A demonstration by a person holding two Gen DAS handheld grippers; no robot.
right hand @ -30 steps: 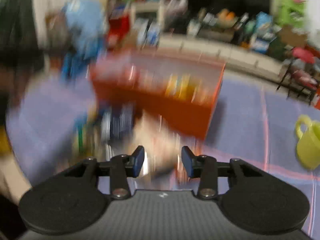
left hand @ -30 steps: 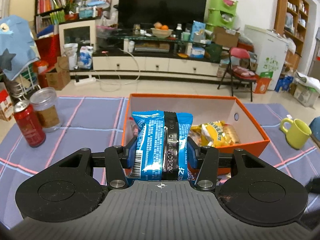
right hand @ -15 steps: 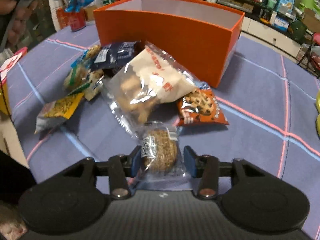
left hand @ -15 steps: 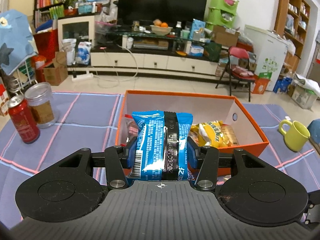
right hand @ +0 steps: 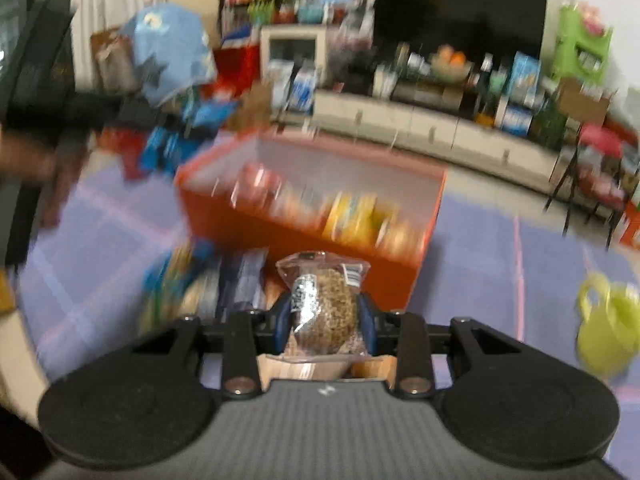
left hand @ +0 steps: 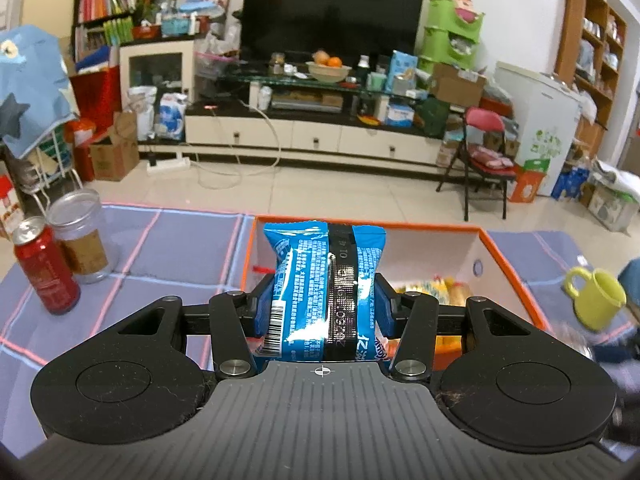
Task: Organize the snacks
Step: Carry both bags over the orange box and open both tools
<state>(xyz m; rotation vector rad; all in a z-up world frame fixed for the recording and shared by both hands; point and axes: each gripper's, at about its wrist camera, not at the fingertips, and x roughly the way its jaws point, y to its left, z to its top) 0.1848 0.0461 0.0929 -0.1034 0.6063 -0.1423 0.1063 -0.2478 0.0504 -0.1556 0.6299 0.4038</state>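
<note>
My left gripper [left hand: 322, 304] is shut on a blue snack packet [left hand: 320, 280], held upright in front of the orange box [left hand: 516, 276], which holds yellow snack packs [left hand: 436, 288]. My right gripper [right hand: 325, 316] is shut on a clear-wrapped brown round cake [right hand: 324, 308], lifted above the table in front of the orange box [right hand: 304, 236]. Several loose snack packets [right hand: 208, 284] lie blurred on the cloth to its left.
A red can [left hand: 44, 268] and a clear jar [left hand: 82, 236] stand at the left on the purple checked cloth [left hand: 172, 248]. A yellow-green mug [left hand: 596, 296] stands to the right of the box, and shows in the right wrist view [right hand: 608, 320].
My right gripper has closed on the round cake and lifted it off the cloth. My left gripper has risen slightly and still holds the blue packet.
</note>
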